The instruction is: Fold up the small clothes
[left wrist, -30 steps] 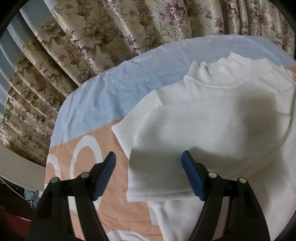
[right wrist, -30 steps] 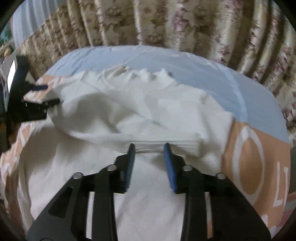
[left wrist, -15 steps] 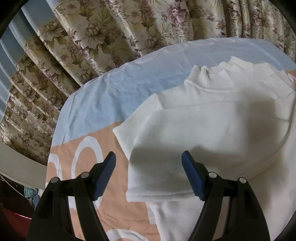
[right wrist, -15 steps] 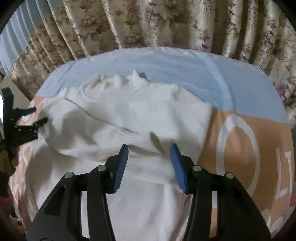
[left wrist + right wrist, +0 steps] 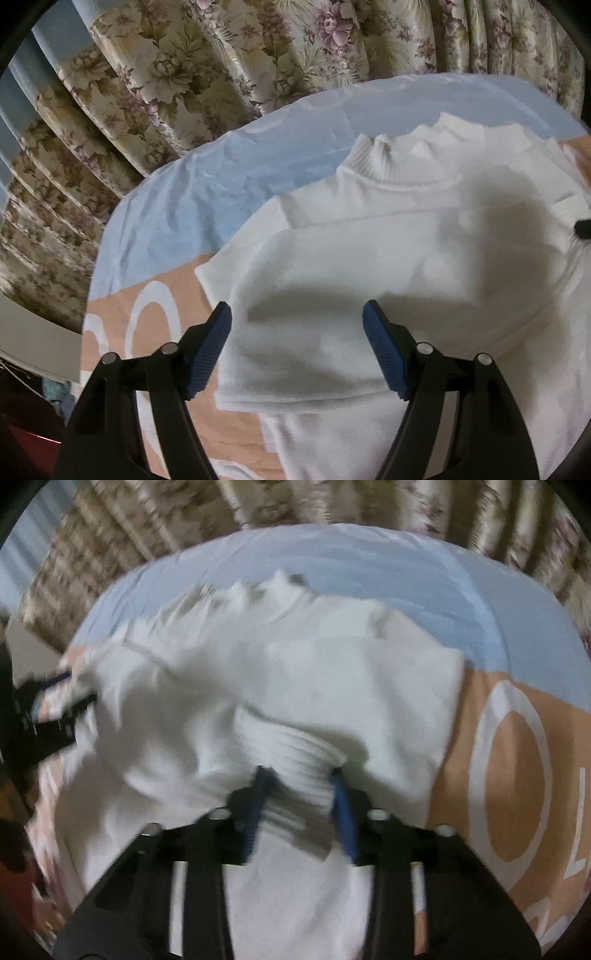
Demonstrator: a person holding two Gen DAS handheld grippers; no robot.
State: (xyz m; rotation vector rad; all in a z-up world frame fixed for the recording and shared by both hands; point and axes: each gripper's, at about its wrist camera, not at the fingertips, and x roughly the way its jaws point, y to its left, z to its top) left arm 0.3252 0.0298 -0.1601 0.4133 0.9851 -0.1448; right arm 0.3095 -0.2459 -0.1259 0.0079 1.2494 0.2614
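Observation:
A white knit sweater (image 5: 406, 240) lies flat on the bed, its ribbed collar (image 5: 388, 158) towards the curtain. One sleeve is folded across its body. My left gripper (image 5: 297, 314) hovers open over that folded sleeve's end, with nothing between its pads. In the right wrist view, which is blurred, the sweater (image 5: 295, 672) fills the middle. My right gripper (image 5: 299, 775) is closing its jaws on the other sleeve's ribbed cuff (image 5: 295, 753), which is bunched between the blue pads. The left gripper (image 5: 48, 716) shows at the left edge.
The bed sheet (image 5: 221, 177) is pale blue at the far end and peach with white lettering (image 5: 513, 790) nearer me. Flowered curtains (image 5: 221, 55) hang close behind the bed. A pale ledge (image 5: 33, 339) sits at the left.
My right gripper let its jaws widen, then dropped onto the ribbed cuff and narrowed around it, bunching the cuff. The left gripper has stayed open in place.

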